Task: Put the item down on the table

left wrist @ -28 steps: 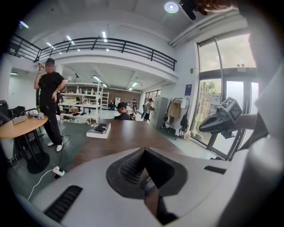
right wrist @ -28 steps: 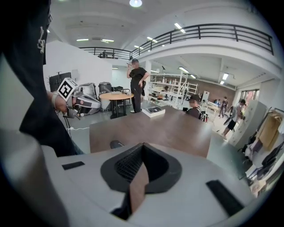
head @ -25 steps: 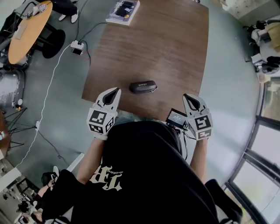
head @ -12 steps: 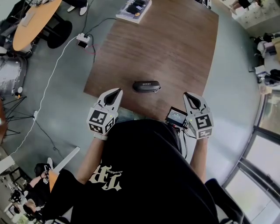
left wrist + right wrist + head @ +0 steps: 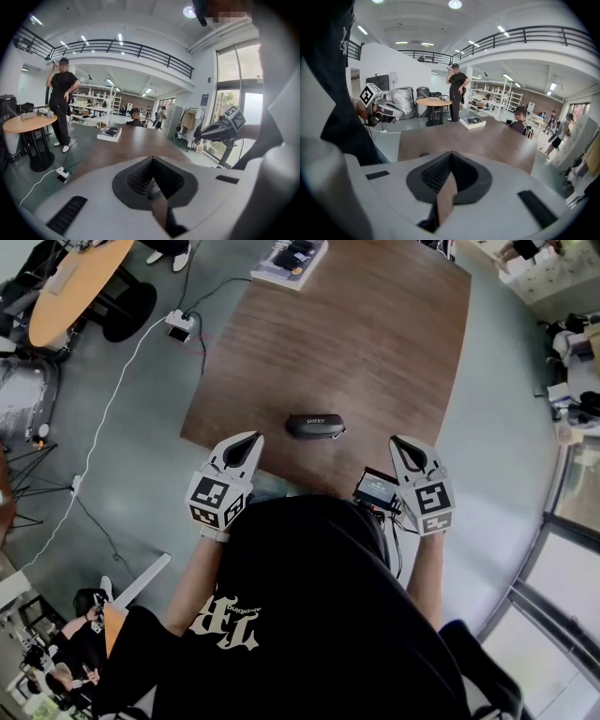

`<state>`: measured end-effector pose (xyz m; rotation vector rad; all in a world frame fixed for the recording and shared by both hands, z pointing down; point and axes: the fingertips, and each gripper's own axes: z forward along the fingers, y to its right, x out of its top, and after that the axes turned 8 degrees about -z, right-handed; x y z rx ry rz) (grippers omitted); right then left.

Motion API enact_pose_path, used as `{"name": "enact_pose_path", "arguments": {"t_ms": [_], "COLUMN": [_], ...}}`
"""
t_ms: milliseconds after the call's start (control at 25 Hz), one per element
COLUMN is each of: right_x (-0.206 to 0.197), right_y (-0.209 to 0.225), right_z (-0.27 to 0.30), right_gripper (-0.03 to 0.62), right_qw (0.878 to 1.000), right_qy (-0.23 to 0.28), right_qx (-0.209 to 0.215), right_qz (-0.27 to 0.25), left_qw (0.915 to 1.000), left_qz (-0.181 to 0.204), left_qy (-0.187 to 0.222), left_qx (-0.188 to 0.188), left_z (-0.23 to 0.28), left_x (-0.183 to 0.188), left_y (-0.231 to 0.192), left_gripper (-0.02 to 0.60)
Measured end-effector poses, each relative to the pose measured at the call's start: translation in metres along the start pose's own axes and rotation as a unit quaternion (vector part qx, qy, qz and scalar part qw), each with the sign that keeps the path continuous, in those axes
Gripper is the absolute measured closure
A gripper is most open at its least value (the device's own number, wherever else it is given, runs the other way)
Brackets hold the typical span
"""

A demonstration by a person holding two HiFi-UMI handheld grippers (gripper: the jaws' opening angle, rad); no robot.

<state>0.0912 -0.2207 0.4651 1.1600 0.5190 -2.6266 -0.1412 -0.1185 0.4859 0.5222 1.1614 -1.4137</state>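
A black oblong case [image 5: 315, 425] lies alone on the brown wooden table [image 5: 375, 334], close to its near edge. My left gripper [image 5: 246, 440] hovers at that edge, just left of and nearer than the case, jaws shut and empty. My right gripper [image 5: 405, 448] is at the table's near right corner, also shut with nothing in it. In the left gripper view the shut jaws [image 5: 151, 161] point along the table, with the right gripper [image 5: 225, 129] off to the side. The right gripper view shows its shut jaws [image 5: 450, 157] and the left gripper [image 5: 379, 108].
A book [image 5: 292, 259] lies on the table's far left corner. A small screen device [image 5: 378, 491] hangs at the person's waist beside the right gripper. A power strip [image 5: 178, 329] with cables lies on the floor to the left, near a round orange table [image 5: 70, 287]. People stand further back.
The head view has shifted slightly, so the table sits a little further right in the picture. Both grippers stay shut at the table's near edge, and the case has not moved.
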Motion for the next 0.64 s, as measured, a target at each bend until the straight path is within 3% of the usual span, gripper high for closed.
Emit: {"name": "enact_pose_path", "arguments": {"t_ms": [640], "right_x": [0.01], "right_y": [0.001], "right_z": [0.008], "right_gripper": [0.606], "right_qw": [1.0], "right_qy": [0.005], "right_qx": [0.013], "right_qz": [-0.011], "left_qw": [0.9999], "left_qz": [-0.011], "left_qy": [-0.007], "left_qx": [0.001], "left_z": [-0.002], "left_x": [-0.002], "left_y": [-0.002], "left_gripper": [0.575]}}
